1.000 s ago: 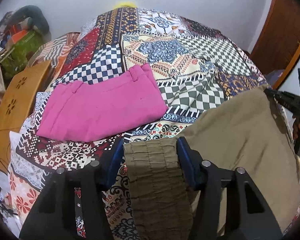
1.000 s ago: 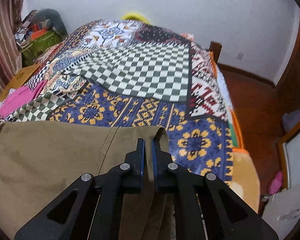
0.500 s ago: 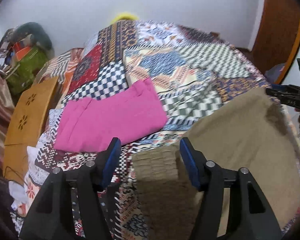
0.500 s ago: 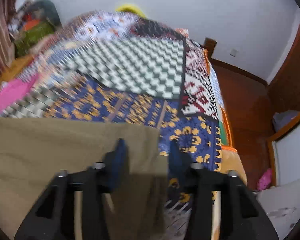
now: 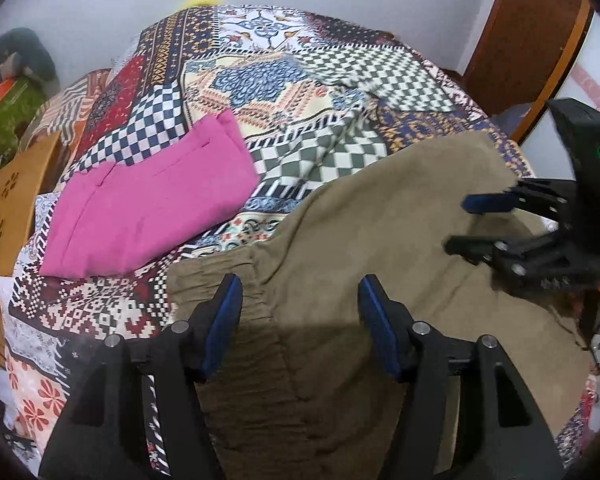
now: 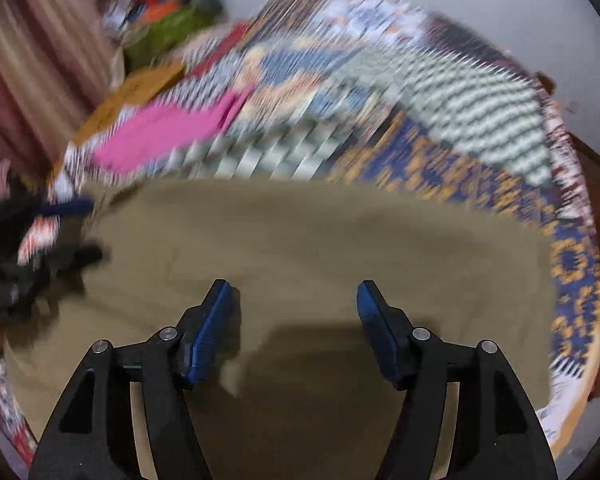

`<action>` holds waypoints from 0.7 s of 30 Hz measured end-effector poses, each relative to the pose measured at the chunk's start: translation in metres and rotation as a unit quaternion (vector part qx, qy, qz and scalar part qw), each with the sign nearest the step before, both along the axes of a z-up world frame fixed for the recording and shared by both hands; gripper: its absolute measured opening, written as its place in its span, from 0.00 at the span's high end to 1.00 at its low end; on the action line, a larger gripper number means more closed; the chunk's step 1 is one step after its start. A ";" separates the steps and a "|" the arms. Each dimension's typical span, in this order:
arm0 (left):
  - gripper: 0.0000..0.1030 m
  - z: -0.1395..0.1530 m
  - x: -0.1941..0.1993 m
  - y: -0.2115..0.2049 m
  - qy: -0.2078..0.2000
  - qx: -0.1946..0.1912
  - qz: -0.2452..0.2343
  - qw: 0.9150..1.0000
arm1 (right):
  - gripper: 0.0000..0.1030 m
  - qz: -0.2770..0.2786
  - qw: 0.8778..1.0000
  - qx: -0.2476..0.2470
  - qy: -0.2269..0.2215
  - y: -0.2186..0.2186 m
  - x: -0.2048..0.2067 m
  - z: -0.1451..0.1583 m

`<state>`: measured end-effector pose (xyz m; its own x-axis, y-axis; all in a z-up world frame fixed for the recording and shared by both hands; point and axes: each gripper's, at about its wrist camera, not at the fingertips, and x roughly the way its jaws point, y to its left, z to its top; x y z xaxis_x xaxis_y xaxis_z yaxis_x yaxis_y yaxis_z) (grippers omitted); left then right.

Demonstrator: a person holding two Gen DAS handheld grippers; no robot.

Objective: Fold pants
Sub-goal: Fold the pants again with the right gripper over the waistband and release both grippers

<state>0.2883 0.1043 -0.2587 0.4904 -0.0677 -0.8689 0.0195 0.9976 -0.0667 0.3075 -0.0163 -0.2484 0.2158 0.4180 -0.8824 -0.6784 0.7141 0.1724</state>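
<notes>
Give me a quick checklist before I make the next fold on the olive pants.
1. Left gripper free of cloth: ok. Its jaws stand apart over the olive pants, the pads not pressing on them.
2. Right gripper let go: ok. Its jaws are opening and nothing is pinched between them.
3. Pants lying flat on the bed: cannot tell. The middle looks smooth, but the waistband is bunched and the near end is hidden.
4. Pink pants out of the way: ok. They lie folded, apart from the olive pair.
5. Right wrist view sharp enough to aim a grasp: not ok, it is blurred.
</notes>
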 end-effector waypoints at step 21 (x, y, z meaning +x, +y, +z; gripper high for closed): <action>0.26 0.016 -0.028 0.031 -0.013 0.010 0.066 0.998 | 0.35 -0.104 0.994 0.005 0.030 -0.103 -0.063 0.009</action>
<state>0.2601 0.1354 -0.2427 0.5156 0.0165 -0.8567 -0.1106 0.9927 -0.0474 0.2450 -0.1194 -0.2389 0.2451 0.3784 -0.8926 -0.5049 0.8358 0.2157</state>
